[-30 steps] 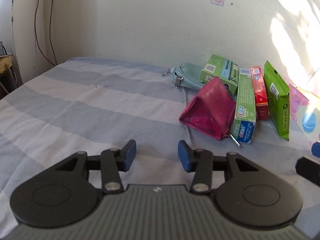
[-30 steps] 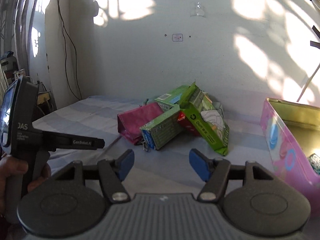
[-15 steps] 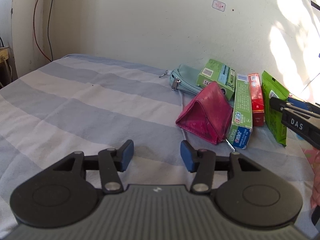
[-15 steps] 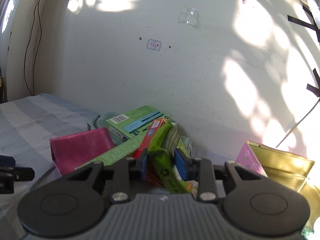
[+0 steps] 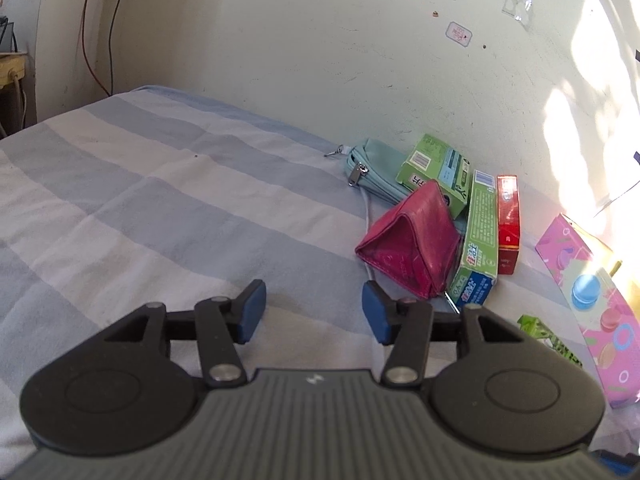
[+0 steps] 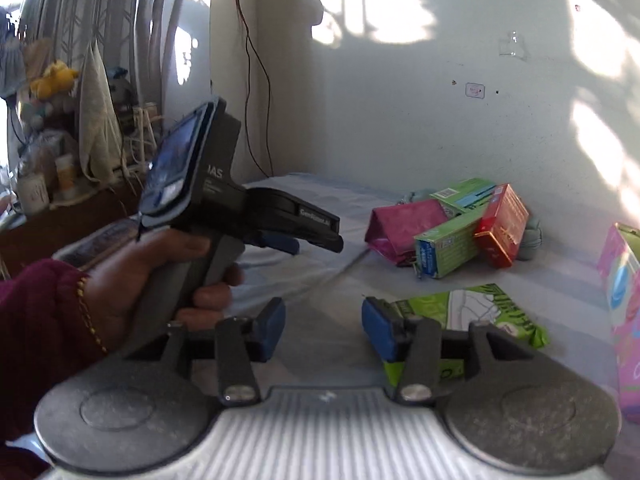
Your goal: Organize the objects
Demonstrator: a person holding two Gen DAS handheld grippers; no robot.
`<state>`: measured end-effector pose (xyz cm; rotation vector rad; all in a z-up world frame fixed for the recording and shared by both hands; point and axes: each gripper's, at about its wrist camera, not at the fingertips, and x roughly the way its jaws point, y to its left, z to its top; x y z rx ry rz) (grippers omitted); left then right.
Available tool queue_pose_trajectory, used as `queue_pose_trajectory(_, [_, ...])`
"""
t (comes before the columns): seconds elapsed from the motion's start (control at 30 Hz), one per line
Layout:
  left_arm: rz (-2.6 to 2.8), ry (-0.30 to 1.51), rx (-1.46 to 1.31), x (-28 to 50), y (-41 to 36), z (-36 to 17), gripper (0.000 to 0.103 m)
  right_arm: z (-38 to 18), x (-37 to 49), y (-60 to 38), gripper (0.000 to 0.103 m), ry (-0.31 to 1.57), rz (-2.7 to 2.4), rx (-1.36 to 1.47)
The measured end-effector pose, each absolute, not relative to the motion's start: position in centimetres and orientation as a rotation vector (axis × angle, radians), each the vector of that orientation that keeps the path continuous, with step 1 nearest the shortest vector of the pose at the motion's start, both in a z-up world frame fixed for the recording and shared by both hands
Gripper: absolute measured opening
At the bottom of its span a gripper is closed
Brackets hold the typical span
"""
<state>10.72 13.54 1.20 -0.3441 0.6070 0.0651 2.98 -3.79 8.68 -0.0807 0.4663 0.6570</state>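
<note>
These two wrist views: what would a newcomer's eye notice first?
Probably the bright heap against the wall: a magenta pouch leaning on a long green box, with a red box beside it. Next, the lime green packet lying alone on the striped sheet, just past the right gripper, whose jaws are opening with nothing between them.

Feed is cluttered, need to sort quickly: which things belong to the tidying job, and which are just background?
Job: green packet, pink purse, green boxes, red box, blue pouch, pink box.

Background: striped sheet, wall cable, shelf clutter.
</note>
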Motion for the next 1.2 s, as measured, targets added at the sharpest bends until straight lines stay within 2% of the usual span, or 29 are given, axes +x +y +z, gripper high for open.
queue_pose_trajectory(0.13, [0.002,0.648,-0.398,8.4,13.4,2.1,0.055,9.6,4.3,-6.8,0.050,0.423,0.525,-0.006])
queue_pose_trajectory(0.27, [-0.151,0.704,-0.410,6.3,10.5,2.4,0.056,8.5,10.2,-10.5,0.051,0.500,0.360,0.128])
queue_pose_trajectory(0.4, [-0.269,0.795,-0.418,6.9,7.1,1.6,0.055,6.5,14.6,-10.9,0.052,0.605,0.347,0.141])
queue_pose_trajectory(0.5, [-0.279,0.808,-0.414,7.4,5.8,1.3,0.054,4.9,15.9,-11.6,0.047,0.687,0.389,0.243])
queue_pose_trajectory(0.6, [-0.286,0.810,-0.417,7.7,5.9,1.2,0.053,4.5,14.3,-13.0,0.031,0.733,0.452,0.370])
queue_pose_trajectory(0.67, [-0.290,0.810,-0.436,7.7,6.5,1.0,0.053,4.4,12.1,-13.1,0.030,0.721,0.514,0.373])
queue_pose_trajectory(0.8, [-0.305,0.812,-0.436,8.1,6.9,1.1,0.053,5.1,9.7,-12.5,0.039,0.658,0.518,0.266])
queue_pose_trajectory(0.83, [-0.300,0.812,-0.425,8.3,6.7,1.2,0.053,5.3,9.8,-12.3,0.049,0.650,0.517,0.251])
queue_pose_trajectory(0.87, [-0.297,0.811,-0.410,8.4,6.4,1.2,0.053,5.3,10.2,-12.2,0.055,0.658,0.519,0.248])
queue_pose_trajectory(0.93, [-0.297,0.807,-0.364,8.6,5.4,1.4,0.050,4.6,11.2,-11.5,0.053,0.708,0.534,0.255])
queue_pose_trajectory(0.97, [-0.313,0.814,-0.345,8.7,4.8,1.5,0.048,4.3,11.3,-11.3,0.046,0.707,0.549,0.259])
queue_pose_trajectory(1.03, [-0.323,0.812,-0.304,8.7,3.8,2.1,0.046,4.7,10.8,-11.1,0.040,0.694,0.539,0.241])
queue_pose_trajectory(1.2, [-0.480,0.716,-0.269,10.3,0.2,6.4,0.046,8.2,8.4,-15.2,0.038,0.475,0.419,0.244])
